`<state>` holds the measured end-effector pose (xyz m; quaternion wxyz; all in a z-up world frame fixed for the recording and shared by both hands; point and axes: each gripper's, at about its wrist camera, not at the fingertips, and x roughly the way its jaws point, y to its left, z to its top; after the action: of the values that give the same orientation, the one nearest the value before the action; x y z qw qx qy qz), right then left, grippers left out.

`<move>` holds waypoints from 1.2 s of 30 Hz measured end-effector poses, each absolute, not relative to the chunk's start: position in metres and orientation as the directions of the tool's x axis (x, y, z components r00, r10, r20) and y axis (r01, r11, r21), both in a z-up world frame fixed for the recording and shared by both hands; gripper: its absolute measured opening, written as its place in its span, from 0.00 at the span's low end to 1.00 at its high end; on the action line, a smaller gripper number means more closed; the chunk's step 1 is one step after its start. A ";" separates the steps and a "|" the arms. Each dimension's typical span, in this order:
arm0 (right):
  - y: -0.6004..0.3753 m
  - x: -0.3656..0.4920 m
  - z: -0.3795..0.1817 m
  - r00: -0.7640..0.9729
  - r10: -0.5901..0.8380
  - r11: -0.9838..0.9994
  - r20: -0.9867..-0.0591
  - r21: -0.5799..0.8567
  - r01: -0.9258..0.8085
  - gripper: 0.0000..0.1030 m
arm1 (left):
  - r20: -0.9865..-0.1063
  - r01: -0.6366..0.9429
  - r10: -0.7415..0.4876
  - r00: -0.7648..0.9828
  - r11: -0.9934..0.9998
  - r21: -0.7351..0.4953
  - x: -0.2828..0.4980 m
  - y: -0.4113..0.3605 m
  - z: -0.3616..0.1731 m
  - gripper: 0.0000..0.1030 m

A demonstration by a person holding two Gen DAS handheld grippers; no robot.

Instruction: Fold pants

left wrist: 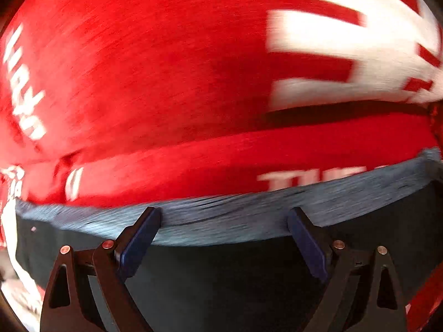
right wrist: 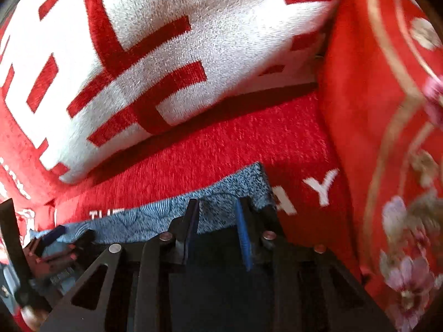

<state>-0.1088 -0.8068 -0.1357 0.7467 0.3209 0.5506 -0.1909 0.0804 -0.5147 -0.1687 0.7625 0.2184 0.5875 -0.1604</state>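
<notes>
The pants lie flat on a red blanket, their blue-grey waistband (left wrist: pixel 360 193) at the far edge and the dark body (left wrist: pixel 221 282) toward me. My left gripper (left wrist: pixel 223 215) stands wide open over the waistband's middle, fingertips at the band and nothing pinched. In the right wrist view my right gripper (right wrist: pixel 217 203) is narrowly open near the waistband's (right wrist: pixel 155 215) right corner. Its blue pads (right wrist: pixel 243 235) straddle the band's edge and the dark cloth (right wrist: pixel 216 251) with a gap on each side. The left gripper's blue pad (right wrist: pixel 54 233) shows at the lower left.
The red blanket (right wrist: pixel 249 144) with white letters spreads beyond the waistband. A white cushion or fold with red bars (right wrist: pixel 193 55) lies on it further off. Red floral fabric (right wrist: pixel 387 166) rises along the right side.
</notes>
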 end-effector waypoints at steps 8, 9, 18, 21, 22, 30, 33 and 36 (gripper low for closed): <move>-0.769 -0.127 -0.105 0.299 0.082 0.719 -0.951 0.264 0.643 0.56 | -0.954 0.349 0.169 0.249 0.903 0.251 0.101 -0.409 -0.150 0.92; -0.761 -0.133 -0.102 0.294 0.096 0.719 -0.951 0.270 0.640 0.56 | -0.953 0.328 0.178 0.246 0.910 0.255 0.100 -0.394 -0.145 0.92; -0.657 -0.170 -0.106 0.239 0.228 0.696 -0.944 0.330 0.638 0.57 | -0.951 0.259 0.209 0.228 0.929 0.266 0.079 -0.302 -0.128 0.92; -0.625 -0.162 -0.103 0.243 0.249 0.695 -0.938 0.347 0.629 0.57 | -0.953 0.255 0.183 0.240 0.936 0.243 0.096 -0.289 -0.144 0.92; -0.610 -0.159 -0.101 0.249 0.255 0.694 -0.934 0.356 0.625 0.57 | -0.955 0.258 0.174 0.241 0.937 0.236 0.100 -0.285 -0.145 0.92; -0.523 -0.136 -0.100 0.295 0.341 0.643 -0.893 0.450 0.620 0.57 | -0.961 0.434 0.099 0.257 0.877 0.207 0.077 -0.265 -0.175 0.92; -0.492 -0.123 -0.101 0.295 0.376 0.646 -0.878 0.477 0.596 0.57 | -0.973 0.474 0.056 0.222 0.866 0.158 0.069 -0.249 -0.176 0.92; -0.467 -0.109 -0.103 0.277 0.367 0.665 -0.888 0.459 0.589 0.57 | -0.981 0.505 0.045 0.191 0.852 0.137 0.067 -0.241 -0.171 0.92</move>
<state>-0.1090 -0.4666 -0.1028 0.6910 0.4014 0.5958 -0.0804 0.0666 -0.2407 -0.1714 0.7388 0.2229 0.6166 -0.1558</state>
